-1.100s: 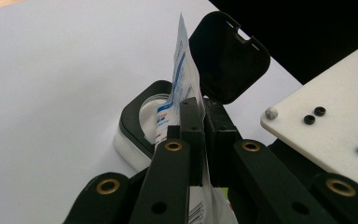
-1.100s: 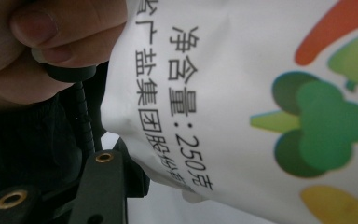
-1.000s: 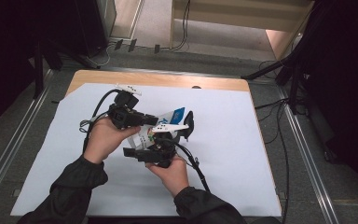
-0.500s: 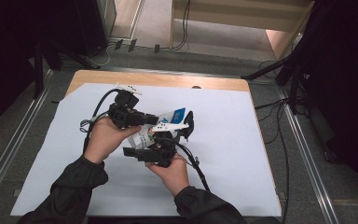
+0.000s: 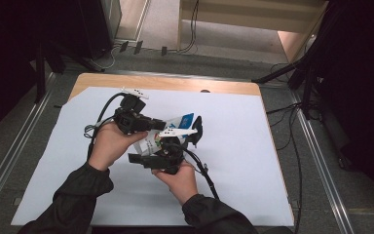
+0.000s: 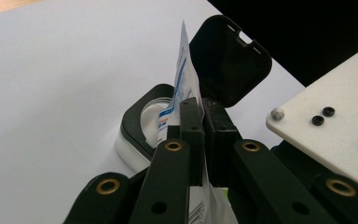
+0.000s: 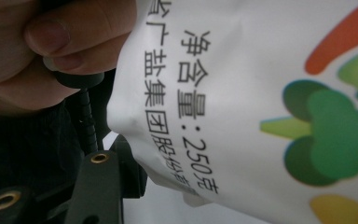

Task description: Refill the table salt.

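Step in hand: pouring, as I judge it; a white pouch is held tilted over a small black-rimmed container whose black lid stands flipped up.
Left tongs: clenched on the pouch's upper edge; in the left gripper view the two black jaws press the thin film flat between them.
Right tongs: at the pouch's lower body, and their jaws have just been opening with the pouch between them; whether the pads still press on it I cannot tell. In the right gripper view the printed face of the pouch lies right up against the camera.
Pouch: between the two tongs, off the worktop, its blue-striped tip pointing past the left tongs toward the container's mouth.
Container: just beyond the left tongs, resting on the white sheet, open.
Hands: the left hand and the right hand are close together.
Next move: likely steadying the pouch's opening over the container's mouth and tipping gently; it calls for a firm pinch at the top, since slack film could fold and spill beside the rim.
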Demonstrator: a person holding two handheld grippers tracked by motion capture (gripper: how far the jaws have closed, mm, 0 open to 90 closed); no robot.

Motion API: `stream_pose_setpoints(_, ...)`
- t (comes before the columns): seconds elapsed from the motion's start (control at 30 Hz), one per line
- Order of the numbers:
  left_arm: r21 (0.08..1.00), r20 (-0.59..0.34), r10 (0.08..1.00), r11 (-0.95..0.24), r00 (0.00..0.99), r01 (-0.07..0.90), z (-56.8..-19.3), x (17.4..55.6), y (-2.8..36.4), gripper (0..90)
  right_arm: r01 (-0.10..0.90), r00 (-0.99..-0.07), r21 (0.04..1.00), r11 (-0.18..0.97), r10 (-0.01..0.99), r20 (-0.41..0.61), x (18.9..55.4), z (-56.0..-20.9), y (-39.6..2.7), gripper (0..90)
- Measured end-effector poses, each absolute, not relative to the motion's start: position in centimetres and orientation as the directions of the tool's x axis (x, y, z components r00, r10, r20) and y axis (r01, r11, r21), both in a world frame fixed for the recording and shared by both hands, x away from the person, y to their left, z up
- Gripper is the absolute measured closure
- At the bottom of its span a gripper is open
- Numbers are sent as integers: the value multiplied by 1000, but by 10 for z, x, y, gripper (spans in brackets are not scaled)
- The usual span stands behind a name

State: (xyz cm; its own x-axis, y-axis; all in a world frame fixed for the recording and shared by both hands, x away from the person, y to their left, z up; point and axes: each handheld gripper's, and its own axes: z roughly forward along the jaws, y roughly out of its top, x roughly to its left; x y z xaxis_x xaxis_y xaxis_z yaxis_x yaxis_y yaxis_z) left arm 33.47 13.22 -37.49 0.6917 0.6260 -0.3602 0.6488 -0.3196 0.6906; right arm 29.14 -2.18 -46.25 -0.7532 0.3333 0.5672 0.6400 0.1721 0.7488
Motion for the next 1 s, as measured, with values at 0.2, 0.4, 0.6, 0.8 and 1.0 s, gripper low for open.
stream_pose_setpoints(0.2,701,-351,629,-315,694,640,-372,333,132,889,637,-755,753,164,329,567,291,-461,-22,480)
stream_pose_setpoints(0.4,703,-349,625,-318,698,636,-372,333,133,888,635,-758,755,165,327,565,292,-461,-22,478)
stream_pose_setpoints(0.6,700,-350,626,-320,697,639,-373,333,133,887,633,-760,756,167,322,565,292,-461,-21,477)
stream_pose_setpoints(0.8,701,-339,628,-328,701,633,-372,332,132,887,638,-756,753,163,322,570,292,-462,-21,477)
stream_pose_setpoints(1.0,701,-347,628,-320,697,637,-373,334,132,887,647,-750,747,156,311,584,293,-461,-21,476)
